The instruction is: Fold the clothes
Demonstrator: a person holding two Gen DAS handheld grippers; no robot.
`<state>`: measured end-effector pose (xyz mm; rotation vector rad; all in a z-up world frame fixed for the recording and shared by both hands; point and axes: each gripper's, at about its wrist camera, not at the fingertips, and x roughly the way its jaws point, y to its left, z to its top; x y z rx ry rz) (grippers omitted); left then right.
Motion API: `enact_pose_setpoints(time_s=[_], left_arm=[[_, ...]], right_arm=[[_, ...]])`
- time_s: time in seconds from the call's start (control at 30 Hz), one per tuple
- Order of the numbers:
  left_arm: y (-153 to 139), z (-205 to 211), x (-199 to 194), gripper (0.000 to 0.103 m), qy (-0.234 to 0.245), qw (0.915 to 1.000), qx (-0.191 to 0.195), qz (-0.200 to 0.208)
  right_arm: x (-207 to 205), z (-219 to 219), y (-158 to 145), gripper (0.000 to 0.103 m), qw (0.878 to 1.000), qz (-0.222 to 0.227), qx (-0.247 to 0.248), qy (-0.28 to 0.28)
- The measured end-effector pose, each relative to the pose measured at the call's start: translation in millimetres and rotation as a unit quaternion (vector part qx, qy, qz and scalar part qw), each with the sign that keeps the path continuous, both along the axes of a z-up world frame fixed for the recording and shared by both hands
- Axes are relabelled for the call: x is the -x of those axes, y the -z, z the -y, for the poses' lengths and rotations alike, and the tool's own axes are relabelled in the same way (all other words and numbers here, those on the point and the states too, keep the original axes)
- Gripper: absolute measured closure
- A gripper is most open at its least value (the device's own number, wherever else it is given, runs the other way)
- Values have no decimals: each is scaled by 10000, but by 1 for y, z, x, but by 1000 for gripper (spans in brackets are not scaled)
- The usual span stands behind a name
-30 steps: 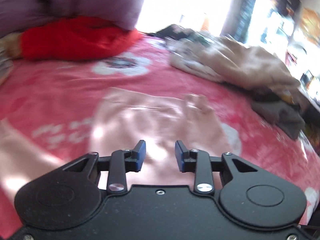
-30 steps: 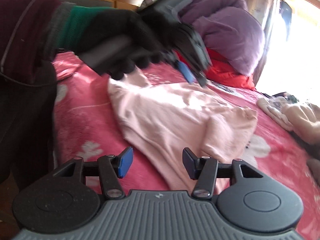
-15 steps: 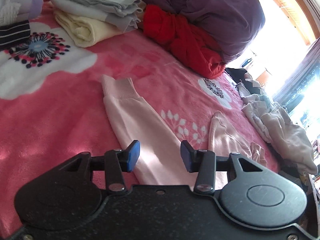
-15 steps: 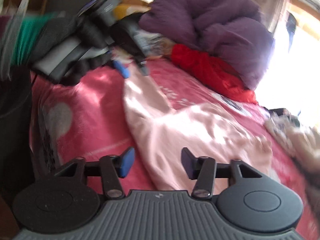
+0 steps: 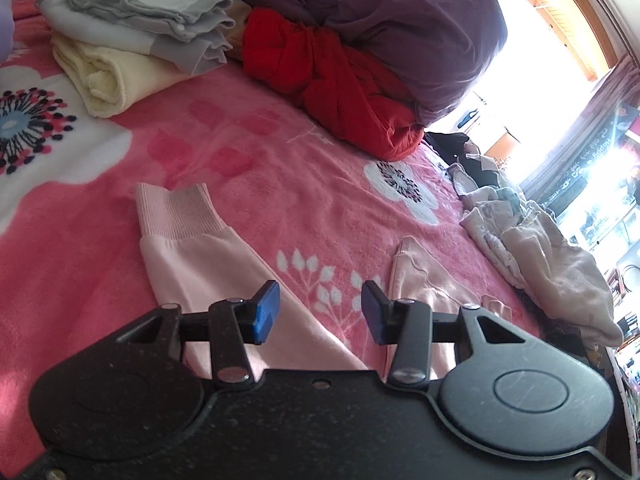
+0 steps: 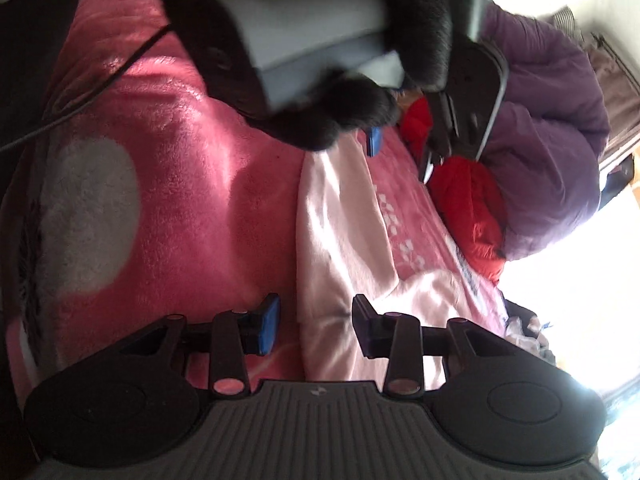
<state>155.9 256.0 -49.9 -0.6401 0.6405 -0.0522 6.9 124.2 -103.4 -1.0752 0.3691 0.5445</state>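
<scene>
A pale pink top lies spread on the pink flowered blanket (image 5: 280, 160). One sleeve (image 5: 208, 264) with a ribbed cuff (image 5: 176, 216) runs down under my left gripper (image 5: 320, 310), which is open and holds nothing. A second cuff (image 5: 408, 256) lies to its right. In the right wrist view the top's edge (image 6: 332, 240) lies between the closing jaws of my right gripper (image 6: 316, 320), below the pads and not pressed by them. A black-gloved hand (image 6: 320, 120) holds the left gripper (image 6: 400, 152) above the sleeve.
A folded stack of grey and cream clothes (image 5: 132, 32) sits at the back left. A red garment (image 5: 332, 80) and a purple duvet (image 5: 400, 20) lie behind. Unfolded beige clothes (image 5: 540, 256) are heaped at the right. A cable (image 6: 100, 80) trails over the blanket.
The left gripper swung from the top's body to its sleeve and cuff and opened a little. The right gripper rolled and closed in on the top's edge as its jaws narrowed.
</scene>
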Motion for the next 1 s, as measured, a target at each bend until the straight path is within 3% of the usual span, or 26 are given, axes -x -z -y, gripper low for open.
enact_pose_setpoints(time_s=[0.13,0.2,0.23,0.3,0.5,0.7,0.87,1.0], left_arm=[[3,2,-12,57,146,9998,125,-101],[3,6,-23,57,328,9993,138,-148],[1,10,-30,57,458,9988,24,-142],[-2,20,-44,57,676,9974,-230,-119],[1,50,-86,58,1151,9926,-328,-223],[10,78,-121,61,1403,9877,-463,-518],[5,50,-127,62,1000,9925,-401,-572],[-15,-11,-102,60,107,9974,-456,-552]], right_arm=[[-6,-5,-1,64,10000,6,-60,14],[-10,0,-9,73,9992,-99,-356,146],[-12,5,-13,85,9983,-109,-537,221],[-15,15,-22,87,9945,-186,-952,386],[-25,38,-41,90,9718,-650,-2077,912],[-20,54,-40,91,9583,-817,-2545,1006],[-22,59,-37,92,9517,-951,-2715,1074],[-23,56,-36,92,9506,-1033,-2720,1084]])
